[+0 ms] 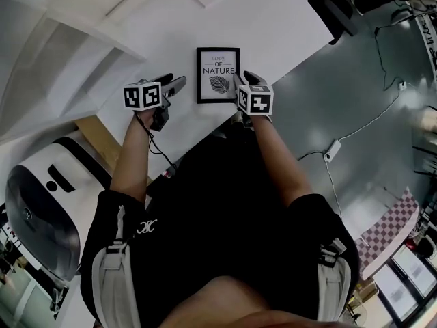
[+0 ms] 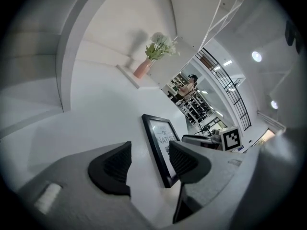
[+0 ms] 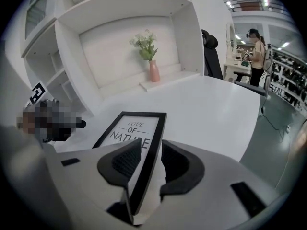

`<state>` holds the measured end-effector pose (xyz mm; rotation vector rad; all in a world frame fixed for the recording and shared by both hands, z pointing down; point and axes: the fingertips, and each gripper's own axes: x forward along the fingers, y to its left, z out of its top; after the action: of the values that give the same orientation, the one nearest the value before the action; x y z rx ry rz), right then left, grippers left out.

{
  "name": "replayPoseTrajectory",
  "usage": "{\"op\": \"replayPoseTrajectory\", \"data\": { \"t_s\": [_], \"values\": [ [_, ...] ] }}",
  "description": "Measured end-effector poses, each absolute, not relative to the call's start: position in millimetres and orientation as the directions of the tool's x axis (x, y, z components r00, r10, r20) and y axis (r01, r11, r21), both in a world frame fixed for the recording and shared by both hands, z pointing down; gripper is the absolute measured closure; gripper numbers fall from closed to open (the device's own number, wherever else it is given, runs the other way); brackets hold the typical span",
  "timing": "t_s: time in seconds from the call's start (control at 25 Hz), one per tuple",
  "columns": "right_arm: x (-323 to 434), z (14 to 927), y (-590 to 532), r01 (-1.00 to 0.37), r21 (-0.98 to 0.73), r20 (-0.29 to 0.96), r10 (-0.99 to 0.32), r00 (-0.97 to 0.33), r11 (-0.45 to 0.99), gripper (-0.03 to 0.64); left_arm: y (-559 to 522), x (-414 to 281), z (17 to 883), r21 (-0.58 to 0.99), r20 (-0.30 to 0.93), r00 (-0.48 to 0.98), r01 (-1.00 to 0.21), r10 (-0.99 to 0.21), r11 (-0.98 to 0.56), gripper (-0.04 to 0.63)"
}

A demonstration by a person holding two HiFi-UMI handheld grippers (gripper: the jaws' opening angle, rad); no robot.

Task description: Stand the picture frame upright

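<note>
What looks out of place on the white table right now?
The picture frame lies flat, face up, on the table instead of standing; its right edge sits between the right tongs. The left tongs are open beside it. Nothing looks spilled or damaged.

**Q:** How does your left side sit?

**A:** Your left forearm reaches forward. The left gripper [image 2: 148, 164] has its jaws apart with nothing between them.

**Q:** And your right?

**A:** Your right forearm runs alongside. The right gripper [image 3: 151, 164] has its jaws closed on the picture frame's [image 3: 132, 128] edge.
</note>
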<state>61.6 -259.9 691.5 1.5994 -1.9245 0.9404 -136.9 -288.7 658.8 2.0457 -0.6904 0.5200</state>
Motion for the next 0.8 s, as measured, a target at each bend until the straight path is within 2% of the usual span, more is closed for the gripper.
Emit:
{"op": "replayPoseTrajectory", "data": {
  "t_s": [0.28, 0.48, 0.8],
  "values": [
    [59, 713, -266, -0.969, -0.235, 0.778, -0.584, -0.232, 0.073, 0.486, -296, -135, 669, 0.645, 0.586, 0.765, -0.641, -0.269, -0.417, 0.347],
    [57, 713, -270, -0.972, -0.224, 0.798, -0.559, -0.226, 0.073, 0.514, -297, -134, 674, 0.649, 0.586, 0.765, -0.640, -0.266, -0.411, 0.347],
    [58, 716, -269, -0.944, -0.326, 0.792, -0.531, -0.300, 0.047, 0.534, -295, -131, 676, 0.648, 0.588, 0.767, -0.637, -0.257, -0.418, 0.346]
  ]
}}
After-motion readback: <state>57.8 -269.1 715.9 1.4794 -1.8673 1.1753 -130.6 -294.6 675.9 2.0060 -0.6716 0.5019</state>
